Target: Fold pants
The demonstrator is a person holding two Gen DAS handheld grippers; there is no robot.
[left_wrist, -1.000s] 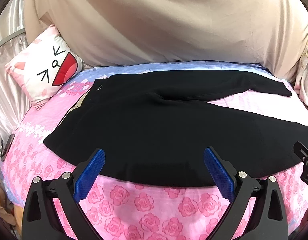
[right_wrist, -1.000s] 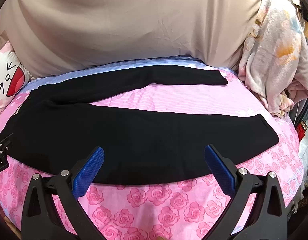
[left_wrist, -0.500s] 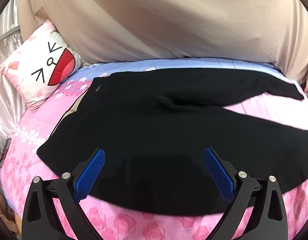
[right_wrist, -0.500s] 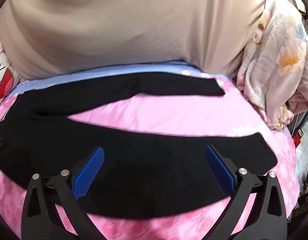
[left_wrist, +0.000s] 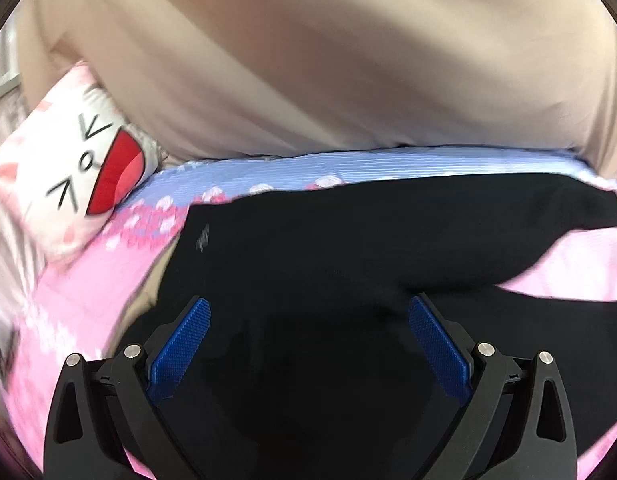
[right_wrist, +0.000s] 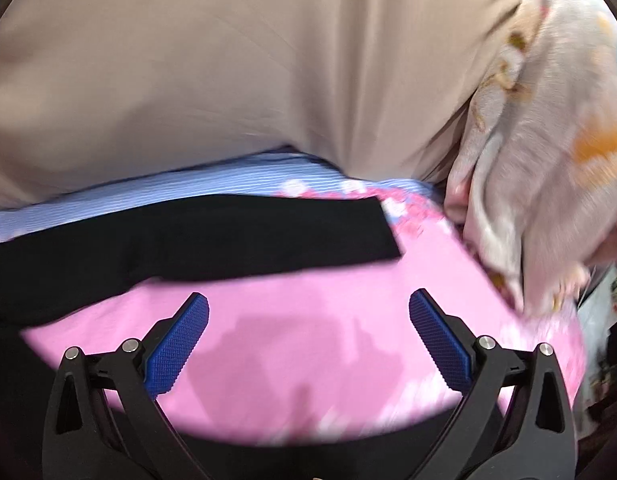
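- One pair of black pants (left_wrist: 348, 264), spread flat under and ahead of the left gripper (left_wrist: 308, 344); its two legs (right_wrist: 228, 232) run apart ahead of the right gripper (right_wrist: 308, 340).
- Two grippers, each with two blue pads (left_wrist: 180, 348) held wide apart.
- One pillow (left_wrist: 68, 176) with a cartoon face, ahead and to the left of the left gripper.
- One bed (right_wrist: 308, 320) with a pink flowered cover.
- One beige sheet (left_wrist: 328, 60) hanging beyond the bed.
- One pale flowered blanket (right_wrist: 540, 152), bunched ahead and to the right of the right gripper.
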